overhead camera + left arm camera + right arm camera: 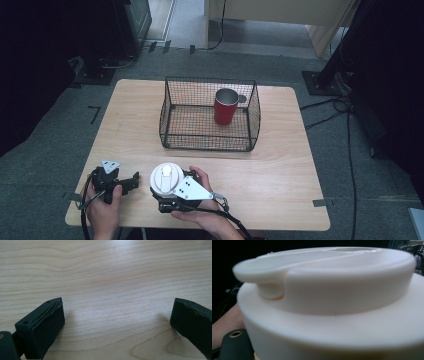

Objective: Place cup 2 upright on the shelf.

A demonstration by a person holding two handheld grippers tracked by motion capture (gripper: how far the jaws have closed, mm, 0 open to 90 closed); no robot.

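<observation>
My right gripper (167,192) is clamped on the white mug lid (166,179), jaws snug. Left gripper (131,181) rests wide open on the wooden table (280,170).

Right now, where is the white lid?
In the high view the white lid sits near the table's front edge, held in the right gripper, just right of the left gripper and in front of the wire basket.
</observation>
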